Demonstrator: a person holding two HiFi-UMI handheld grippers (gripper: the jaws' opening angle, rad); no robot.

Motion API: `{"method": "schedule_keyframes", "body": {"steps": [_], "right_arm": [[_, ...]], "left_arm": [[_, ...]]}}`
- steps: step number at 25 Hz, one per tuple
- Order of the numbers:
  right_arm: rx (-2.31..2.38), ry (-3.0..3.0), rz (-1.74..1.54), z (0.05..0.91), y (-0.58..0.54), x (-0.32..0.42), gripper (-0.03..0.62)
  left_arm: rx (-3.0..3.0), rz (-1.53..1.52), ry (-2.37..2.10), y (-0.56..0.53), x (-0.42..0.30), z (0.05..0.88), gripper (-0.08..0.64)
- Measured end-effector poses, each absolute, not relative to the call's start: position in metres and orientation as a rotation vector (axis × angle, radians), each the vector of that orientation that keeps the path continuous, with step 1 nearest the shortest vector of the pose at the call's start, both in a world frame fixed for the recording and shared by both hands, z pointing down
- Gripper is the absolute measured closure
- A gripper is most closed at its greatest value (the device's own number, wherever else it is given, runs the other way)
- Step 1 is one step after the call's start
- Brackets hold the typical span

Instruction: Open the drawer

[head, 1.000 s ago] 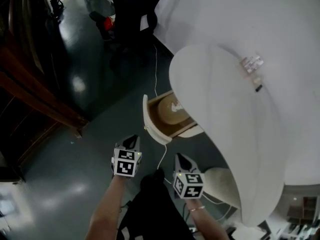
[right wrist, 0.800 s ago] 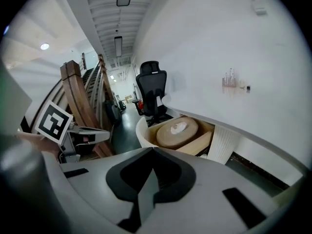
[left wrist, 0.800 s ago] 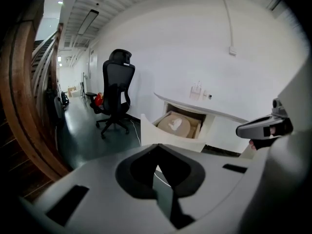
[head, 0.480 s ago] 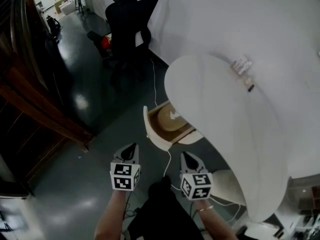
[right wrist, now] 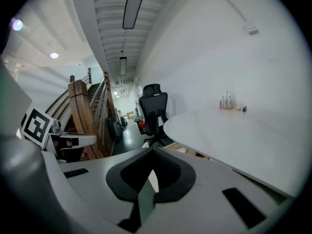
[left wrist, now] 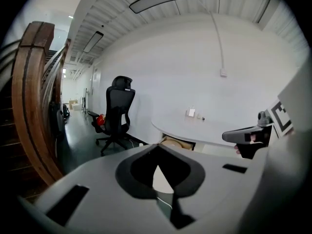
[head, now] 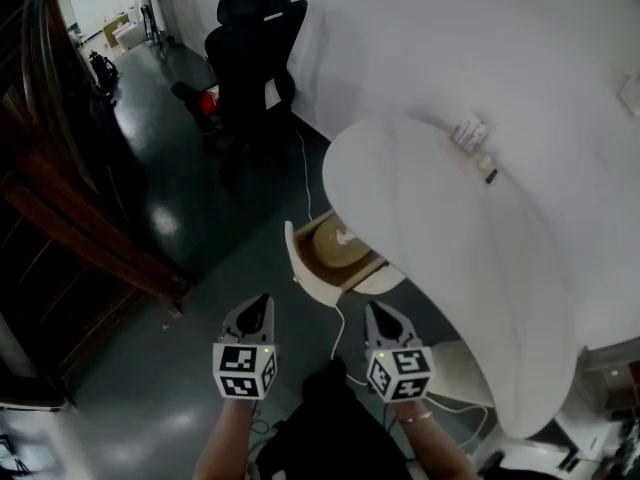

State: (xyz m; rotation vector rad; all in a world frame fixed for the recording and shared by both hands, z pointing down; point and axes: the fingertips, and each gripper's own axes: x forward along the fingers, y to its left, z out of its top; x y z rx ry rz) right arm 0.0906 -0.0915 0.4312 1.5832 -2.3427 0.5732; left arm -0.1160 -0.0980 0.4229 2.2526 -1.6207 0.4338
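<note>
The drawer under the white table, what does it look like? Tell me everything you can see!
The drawer is pulled out from under the rounded white table, so it stands open. Its front is a curved white panel, and the inside looks like pale wood. A small white thing lies in it, too small to name. The drawer sits level, with its back part hidden beneath the tabletop. Nothing grips it.

Both grippers drop lower in head view and spread slightly wider: left gripper (head: 261,301) and right gripper (head: 376,309) sit a bit further back from the open drawer (head: 303,265). View lifts and widens, so the whole chair (head: 250,53) now fits in frame.
</note>
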Motion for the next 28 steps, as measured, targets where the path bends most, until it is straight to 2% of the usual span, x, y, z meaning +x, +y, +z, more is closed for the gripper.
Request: {"method": "schedule_keyframes", "body": {"steps": [28], "right_arm": [[1.624,-2.368,0.525,0.413,-0.078,0.09,0.589]], "left_arm": [[2.32,0.342,-1.611,-0.09,-0.107,0.399,0.557]]}}
